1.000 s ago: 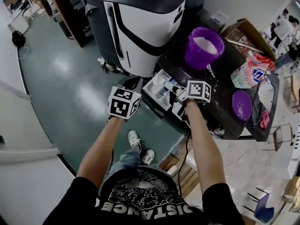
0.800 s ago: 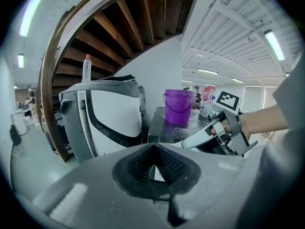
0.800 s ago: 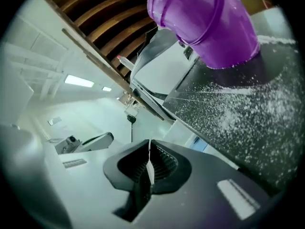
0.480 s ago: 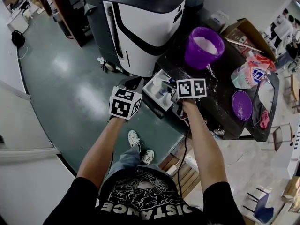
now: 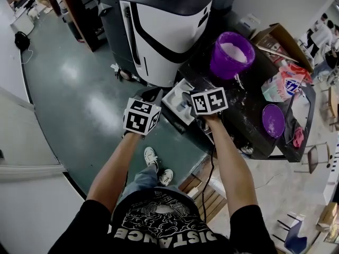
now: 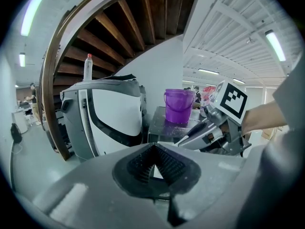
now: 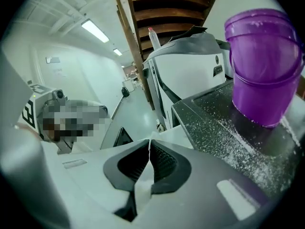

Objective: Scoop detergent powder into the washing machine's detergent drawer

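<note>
The right gripper has its jaws pressed together at the tips, pinching a thin white piece that runs back between the pads; what it belongs to cannot be told. In the head view this gripper reaches left from the bench and hangs over the open white drawer, which sticks out of the bench's near left side. Whether the gripper touches the drawer cannot be told.

The left gripper is also closed, tips touching and nothing between them. It hangs just left of the drawer, over the green floor, close to the right gripper but apart from it.

Farther along the bench stands a purple bucket, upright, with white powder inside. Loose powder is scattered over the dark top at the foot of the bucket. To the right lie a detergent bag and, nearer, a round purple lid. A cardboard box sits at the far right.

Left of the bench, on the floor, stands a large white and black machine, with a bottle upright on its top.
</note>
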`<state>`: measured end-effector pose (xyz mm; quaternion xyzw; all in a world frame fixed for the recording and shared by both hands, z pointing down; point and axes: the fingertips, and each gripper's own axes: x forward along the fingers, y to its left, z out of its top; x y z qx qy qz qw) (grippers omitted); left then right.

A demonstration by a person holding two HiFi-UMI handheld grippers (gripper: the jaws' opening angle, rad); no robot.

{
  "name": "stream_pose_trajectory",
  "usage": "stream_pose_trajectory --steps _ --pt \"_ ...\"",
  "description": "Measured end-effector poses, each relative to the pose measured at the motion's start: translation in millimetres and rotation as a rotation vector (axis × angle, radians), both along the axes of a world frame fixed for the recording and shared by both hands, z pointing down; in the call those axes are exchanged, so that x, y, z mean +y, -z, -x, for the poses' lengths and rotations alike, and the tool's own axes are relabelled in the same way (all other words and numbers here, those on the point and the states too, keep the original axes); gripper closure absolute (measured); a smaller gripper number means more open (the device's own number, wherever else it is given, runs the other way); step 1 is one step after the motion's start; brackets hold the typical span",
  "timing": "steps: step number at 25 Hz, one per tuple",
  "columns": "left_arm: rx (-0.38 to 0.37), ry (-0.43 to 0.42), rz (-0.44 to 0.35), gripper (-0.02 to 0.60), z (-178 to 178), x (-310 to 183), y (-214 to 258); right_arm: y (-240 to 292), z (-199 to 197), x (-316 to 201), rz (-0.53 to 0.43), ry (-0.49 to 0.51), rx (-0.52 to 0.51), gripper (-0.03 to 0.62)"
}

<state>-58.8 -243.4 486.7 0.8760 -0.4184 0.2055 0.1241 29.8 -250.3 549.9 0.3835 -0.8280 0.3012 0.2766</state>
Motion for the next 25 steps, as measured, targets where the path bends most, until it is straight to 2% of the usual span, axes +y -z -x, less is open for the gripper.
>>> stream_pose_trajectory --steps 12,25 --pt "0.002 0.012 0.005 0.578 3.8 4.3 -2.9 -3.5 4.8 0.9 -0.120 0.130 0.188 0.560" --pt "0.007 0.025 0.000 0.578 8.3 7.0 -2.7 -5.3 8.5 4.5 -0.203 0.224 0.324 0.560"
